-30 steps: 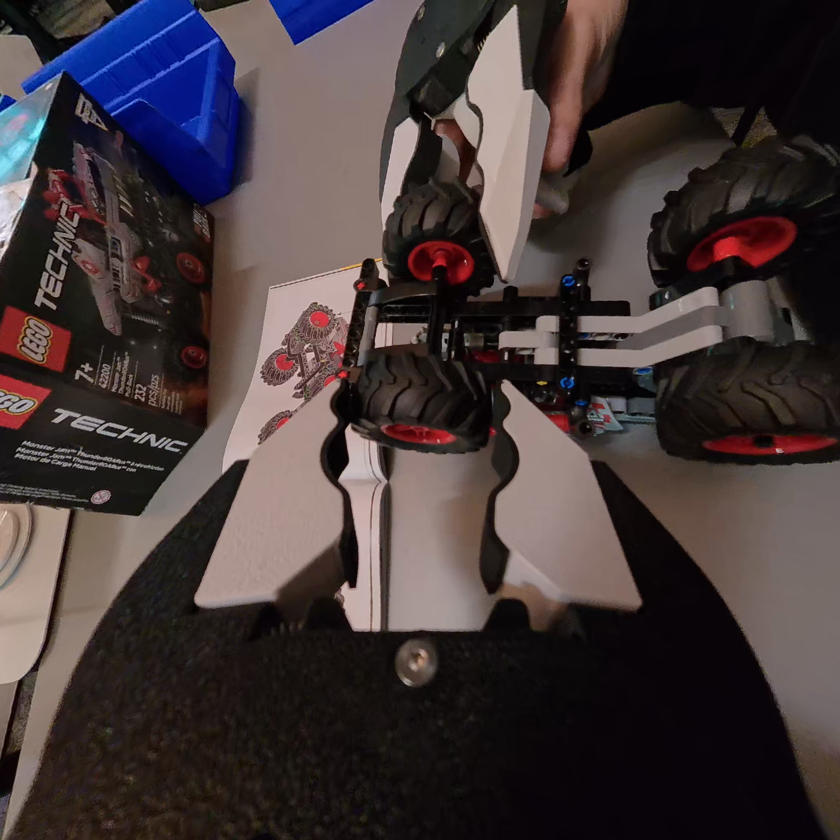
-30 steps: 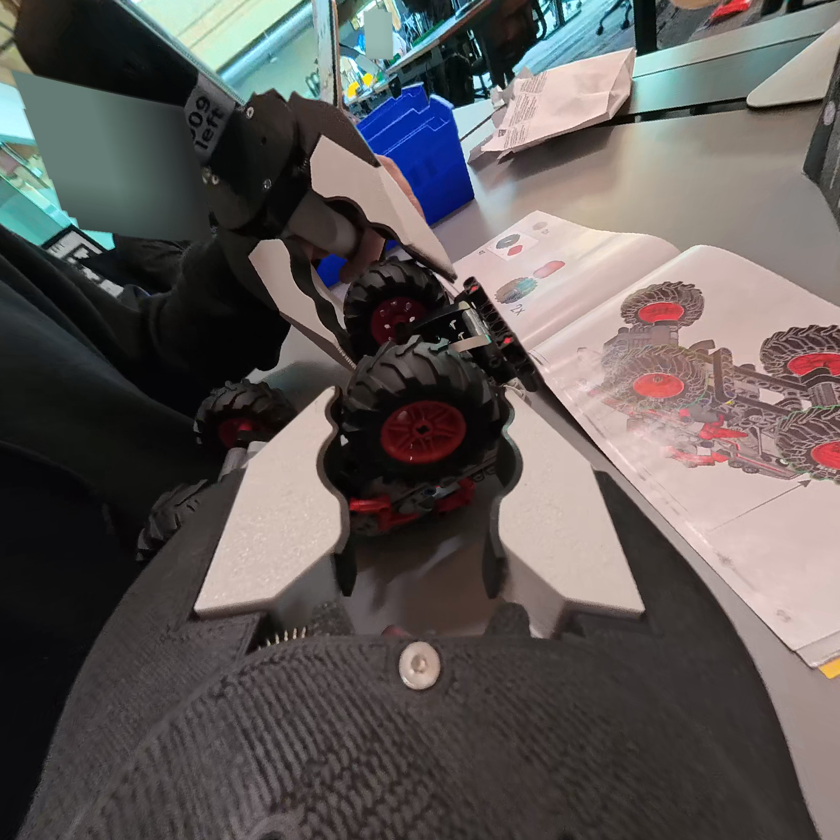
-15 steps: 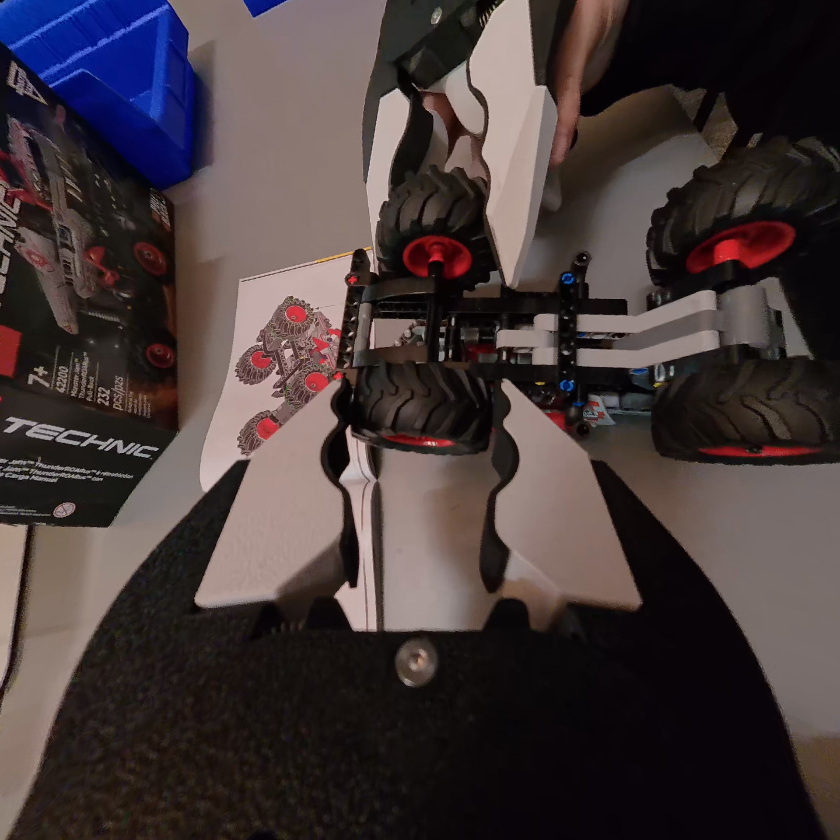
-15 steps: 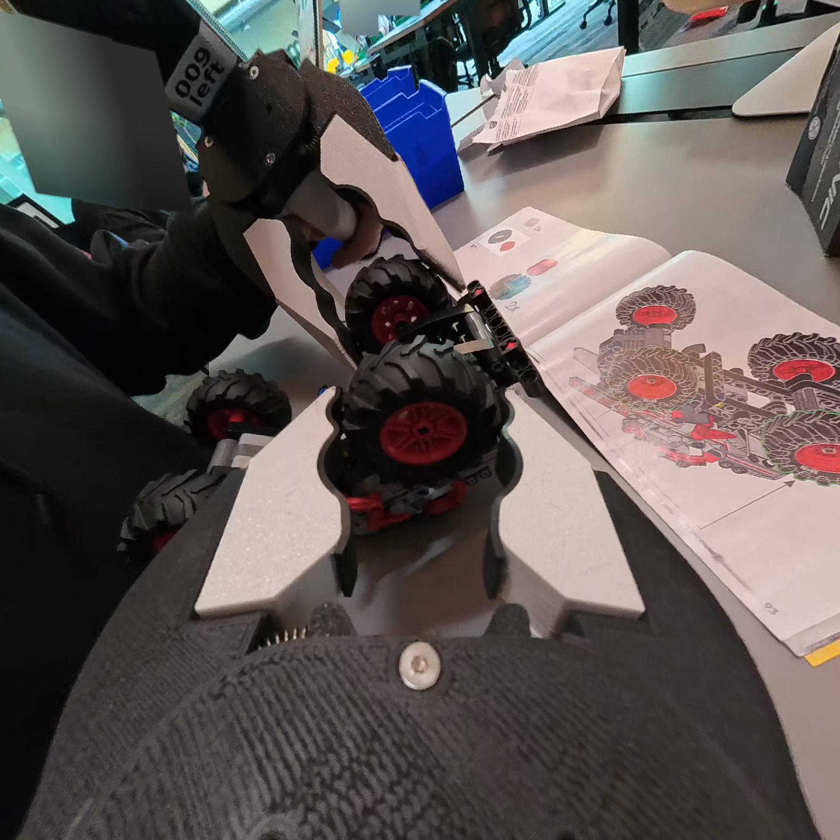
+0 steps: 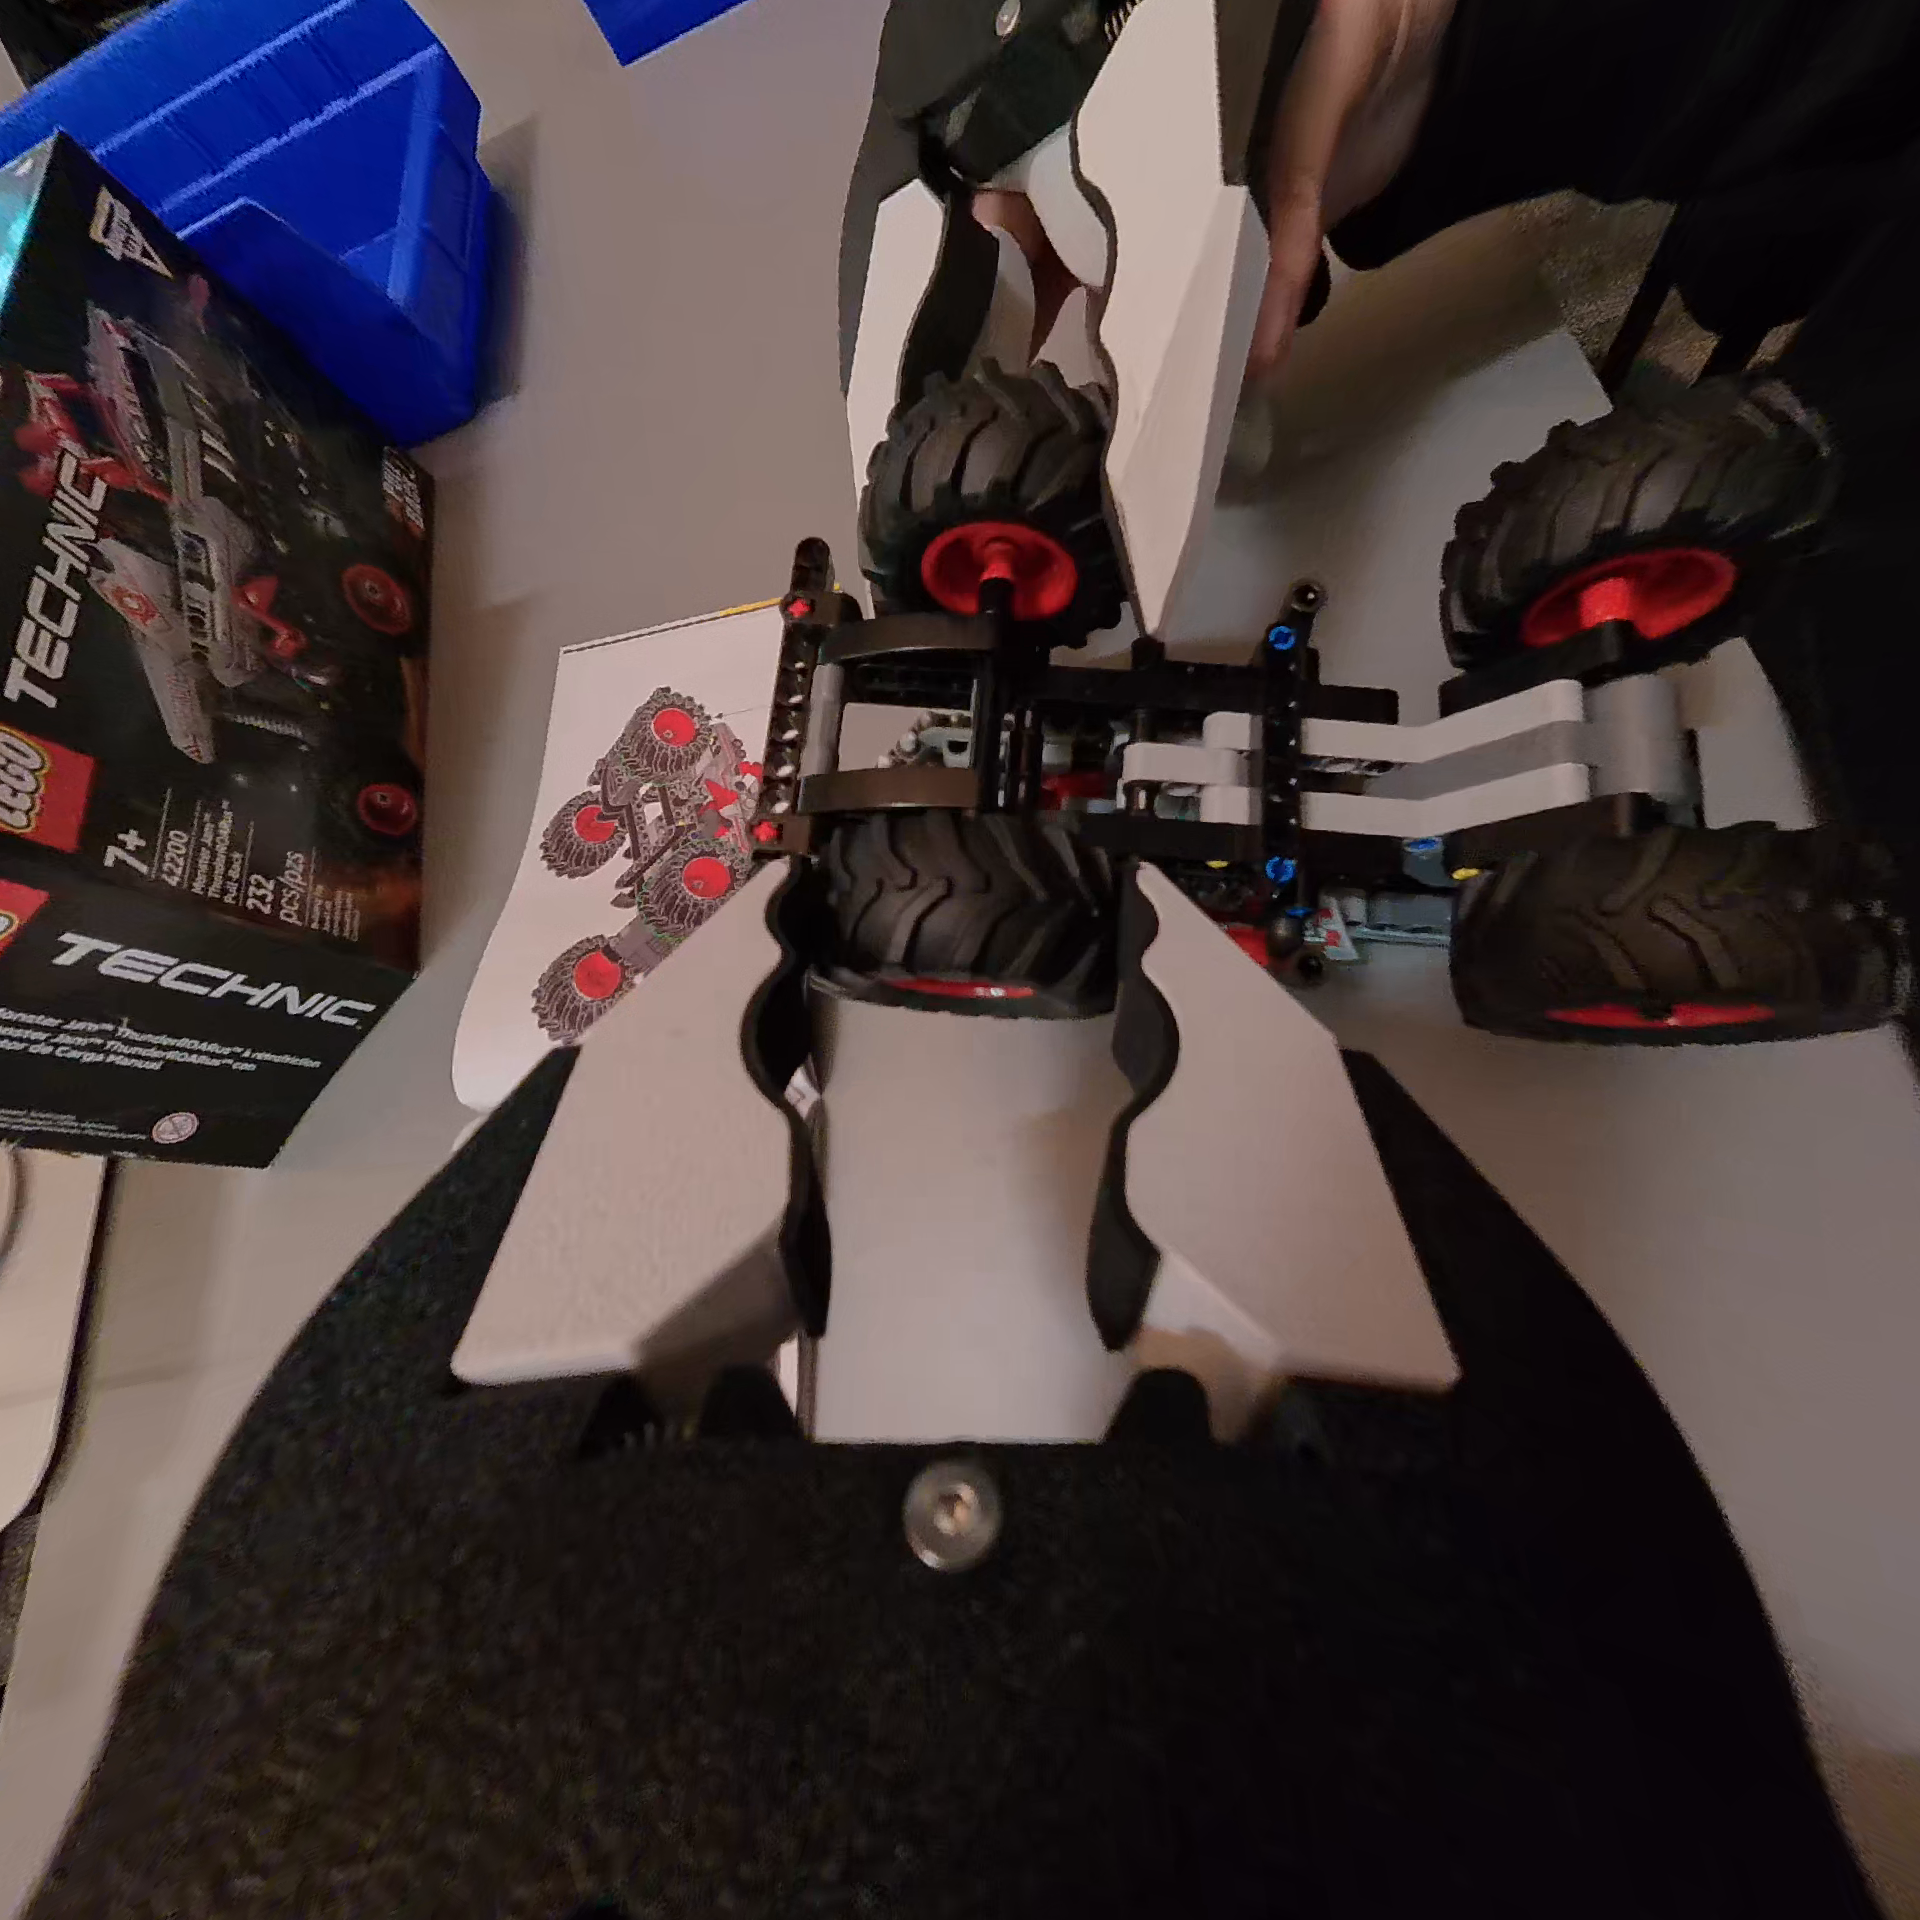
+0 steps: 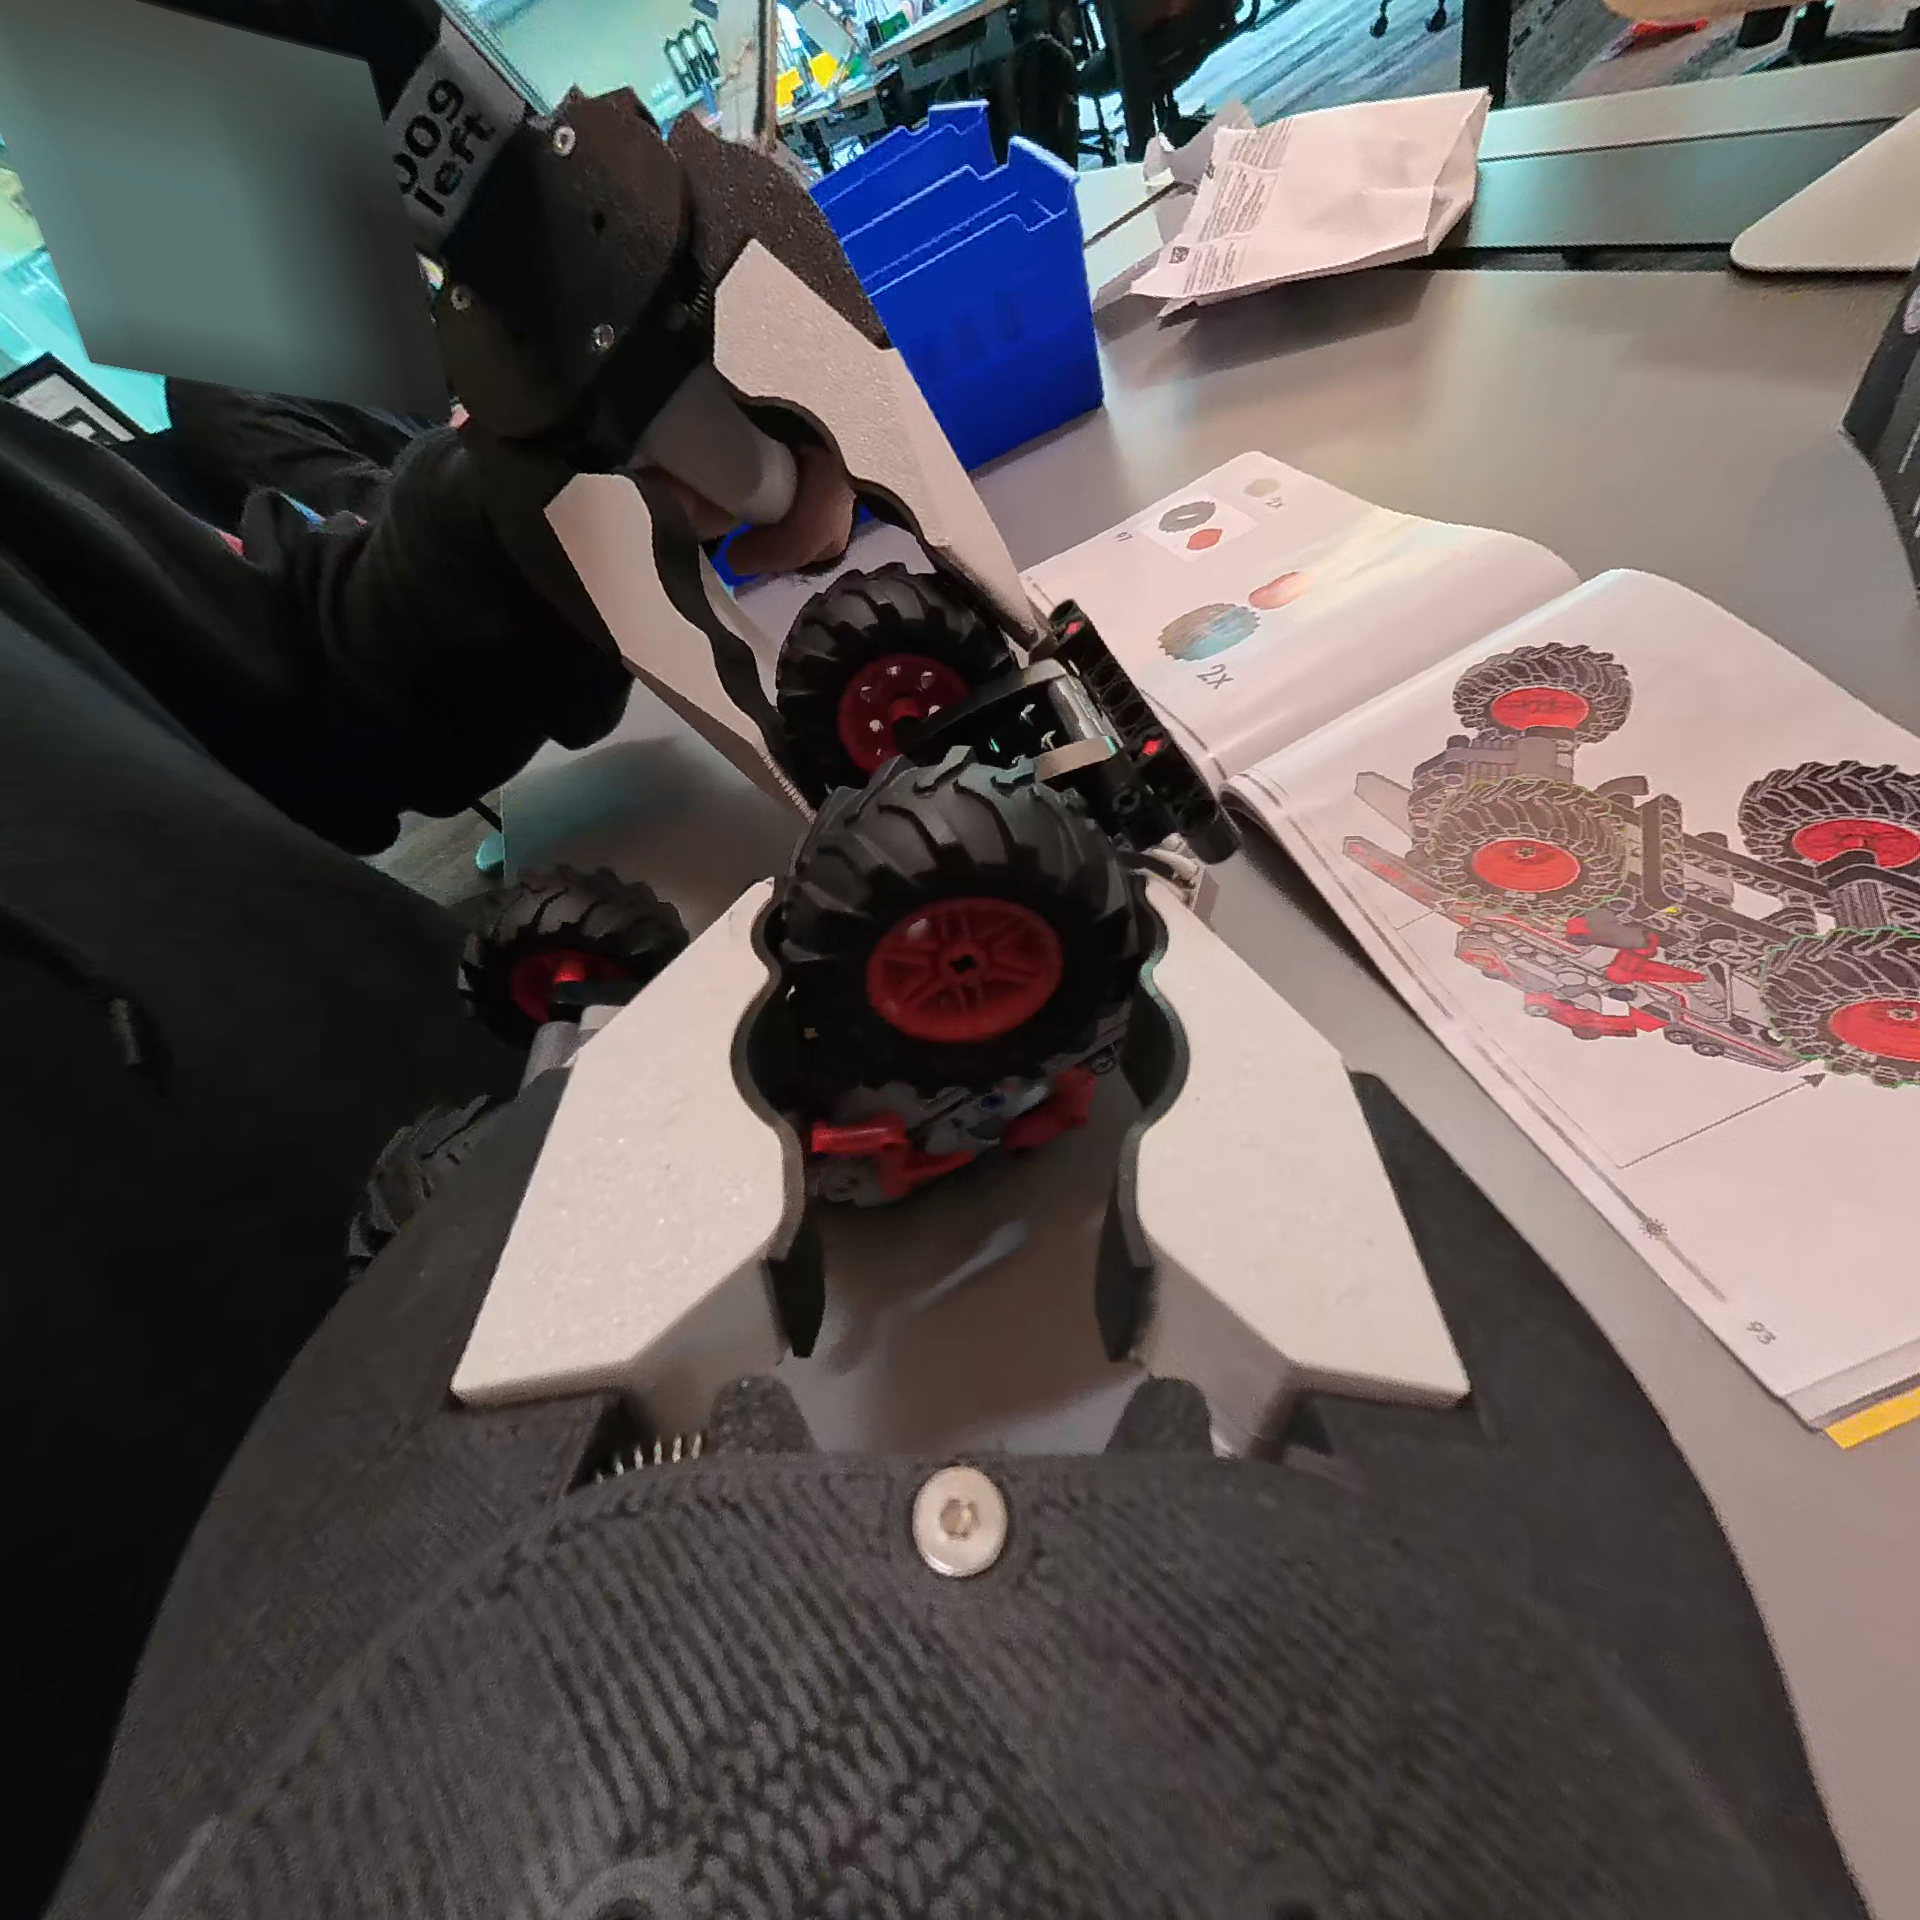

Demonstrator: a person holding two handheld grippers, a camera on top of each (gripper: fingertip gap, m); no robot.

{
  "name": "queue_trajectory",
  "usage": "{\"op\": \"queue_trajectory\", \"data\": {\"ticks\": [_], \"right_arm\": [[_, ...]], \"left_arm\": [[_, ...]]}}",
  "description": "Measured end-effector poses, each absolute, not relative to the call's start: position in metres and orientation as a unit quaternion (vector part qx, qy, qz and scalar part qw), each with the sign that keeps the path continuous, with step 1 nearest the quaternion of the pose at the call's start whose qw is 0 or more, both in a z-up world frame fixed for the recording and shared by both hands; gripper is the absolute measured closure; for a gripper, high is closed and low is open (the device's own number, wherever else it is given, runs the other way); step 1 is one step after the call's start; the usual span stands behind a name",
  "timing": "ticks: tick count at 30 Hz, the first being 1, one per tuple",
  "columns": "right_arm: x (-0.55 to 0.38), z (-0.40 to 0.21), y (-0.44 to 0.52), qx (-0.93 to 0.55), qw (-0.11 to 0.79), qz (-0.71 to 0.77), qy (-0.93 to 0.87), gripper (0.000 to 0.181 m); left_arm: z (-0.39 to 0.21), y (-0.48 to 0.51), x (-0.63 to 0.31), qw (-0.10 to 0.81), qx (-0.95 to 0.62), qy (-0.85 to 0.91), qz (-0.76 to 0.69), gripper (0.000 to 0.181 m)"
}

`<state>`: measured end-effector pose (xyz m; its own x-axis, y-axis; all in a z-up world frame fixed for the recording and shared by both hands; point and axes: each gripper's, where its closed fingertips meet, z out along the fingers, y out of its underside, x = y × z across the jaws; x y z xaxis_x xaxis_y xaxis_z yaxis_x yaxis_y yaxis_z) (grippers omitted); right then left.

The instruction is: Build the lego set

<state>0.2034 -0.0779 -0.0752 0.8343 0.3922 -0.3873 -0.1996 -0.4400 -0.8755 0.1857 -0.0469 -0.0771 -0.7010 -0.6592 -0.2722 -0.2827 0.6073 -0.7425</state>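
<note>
The lego truck chassis (image 5: 1195, 769) has a black and grey frame and black tyres with red hubs. It hangs over the table between my two grippers. My left gripper (image 5: 956, 904) is shut on one front wheel (image 5: 961, 894), with a finger on each side of the tyre. My right gripper (image 5: 987, 488) comes in from the far side and is shut on the opposite front wheel (image 5: 987, 478). In the right wrist view my right gripper (image 6: 956, 935) grips its wheel (image 6: 961, 966), and the left gripper (image 6: 899, 696) grips the wheel behind (image 6: 894, 686). The two rear wheels (image 5: 1631, 540) hang free.
An open instruction booklet (image 6: 1558, 883) lies on the grey table beside the truck; it also shows in the left wrist view (image 5: 623, 810). The black set box (image 5: 187, 727) and blue bins (image 5: 312, 208) stand to the left. A white paper bag (image 6: 1320, 197) lies farther back. The left gripper's tips are roughly 5 cm from the right gripper's.
Both grippers keep their hold on the front wheels. The truck and grippers have shifted slightly together over the booklet; the grip has not changed.
</note>
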Motion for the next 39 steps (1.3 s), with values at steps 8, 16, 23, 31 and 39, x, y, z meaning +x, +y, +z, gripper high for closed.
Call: {"op": "queue_trajectory", "data": {"ticks": [8,16,23,31,39], "right_arm": [[0.195,-0.074,-0.088,-0.8,0.512,0.306,-0.062,0.117],[0.186,-0.074,-0.091,-0.797,0.507,0.322,-0.066,0.116],[0.197,-0.074,-0.087,-0.789,0.52,0.326,-0.013,0.115],[0.198,-0.078,-0.089,-0.779,0.51,0.364,-0.005,0.116],[0.198,-0.084,-0.092,-0.799,0.495,0.338,-0.045,0.117]], "left_arm": [[-0.077,-0.058,0.176,0.24,-0.272,0.856,-0.367,0.124],[-0.089,-0.057,0.169,0.219,-0.244,0.88,-0.344,0.108],[-0.086,-0.058,0.179,0.264,-0.212,0.874,-0.348,0.12],[-0.09,-0.064,0.185,0.272,-0.215,0.862,-0.371,0.119],[-0.089,-0.061,0.19,0.36,-0.11,0.884,-0.276,0.12]]}}
